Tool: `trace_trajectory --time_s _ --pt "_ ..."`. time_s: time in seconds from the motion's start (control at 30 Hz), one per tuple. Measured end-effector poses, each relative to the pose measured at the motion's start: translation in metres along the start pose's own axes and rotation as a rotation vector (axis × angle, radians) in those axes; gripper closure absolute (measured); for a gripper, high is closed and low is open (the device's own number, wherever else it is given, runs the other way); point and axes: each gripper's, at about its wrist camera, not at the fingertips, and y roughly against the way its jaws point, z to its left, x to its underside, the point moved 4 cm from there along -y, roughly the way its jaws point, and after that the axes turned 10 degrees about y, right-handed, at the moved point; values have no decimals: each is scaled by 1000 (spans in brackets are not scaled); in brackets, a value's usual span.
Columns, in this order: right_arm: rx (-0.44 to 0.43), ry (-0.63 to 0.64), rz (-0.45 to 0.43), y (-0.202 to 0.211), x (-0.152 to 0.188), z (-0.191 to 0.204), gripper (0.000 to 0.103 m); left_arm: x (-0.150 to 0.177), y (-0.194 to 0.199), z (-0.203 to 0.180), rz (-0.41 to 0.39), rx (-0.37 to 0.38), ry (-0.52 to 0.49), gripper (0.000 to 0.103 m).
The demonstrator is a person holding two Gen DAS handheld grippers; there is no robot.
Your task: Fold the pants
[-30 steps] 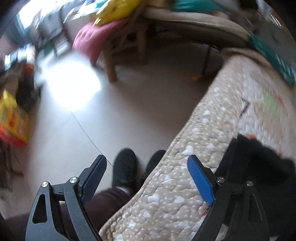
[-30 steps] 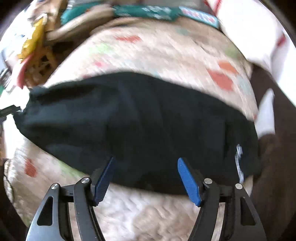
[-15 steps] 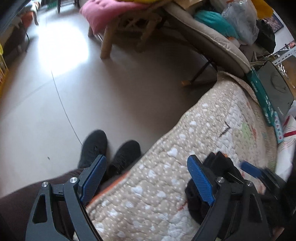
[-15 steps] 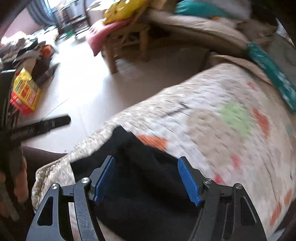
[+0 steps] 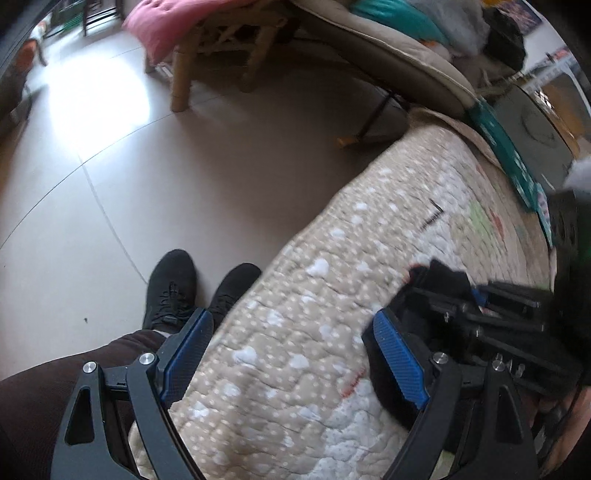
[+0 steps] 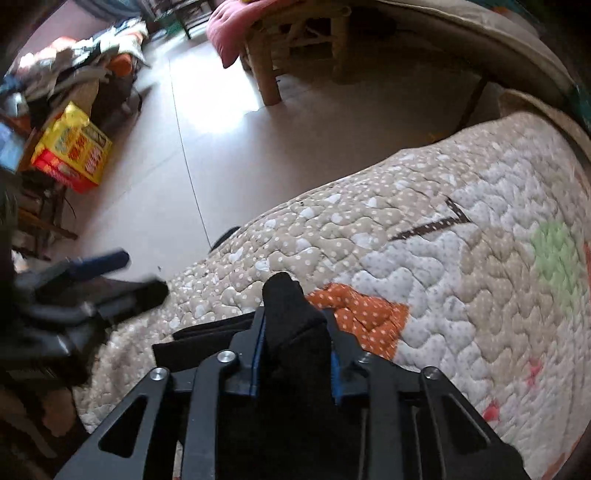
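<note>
The black pants (image 6: pixel 291 317) lie on a beige quilted bed cover (image 6: pixel 443 266). My right gripper (image 6: pixel 295 354) is shut on a bunched corner of the pants, which sticks up between its blue pads. In the left wrist view the right gripper (image 5: pixel 476 295) shows at the right, holding the pants (image 5: pixel 443 277). My left gripper (image 5: pixel 291 358) is open and empty over the cover's edge (image 5: pixel 295 295), just left of the pants. It also shows blurred at the left of the right wrist view (image 6: pixel 110 273).
The bed edge drops to a tiled floor (image 5: pixel 129 166) where the person's black shoes (image 5: pixel 170 288) stand. A wooden stool with a pink cushion (image 5: pixel 177 33) and a lounge chair (image 5: pixel 388 55) stand beyond. A yellow and red box (image 6: pixel 70 151) sits at the left.
My right gripper has swung left across the pants and closed on their corner. My left gripper stays open and has shifted a little, now close beside the right gripper.
</note>
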Motion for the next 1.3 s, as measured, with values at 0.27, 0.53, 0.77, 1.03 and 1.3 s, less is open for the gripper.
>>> trace_trajectory --time_s 0.27,0.53,0.77,1.03,1.3 --pt "-3 -13 -26 10 2 -6 76 15 -4 -23 14 85 -81 15" --pt "2 -49 -71 21 2 -16 76 14 -5 -23 10 95 -88 15" --pt "10 -92 -64 15 0 -24 76 28 -3 -47 11 133 -196 15" --pt "-14 -74 -102 28 1 -19 76 31 -29 -54 80 130 -222 44" --pt "10 -82 -168 59 13 -16 76 40 2 -82 64 254 -261 84"
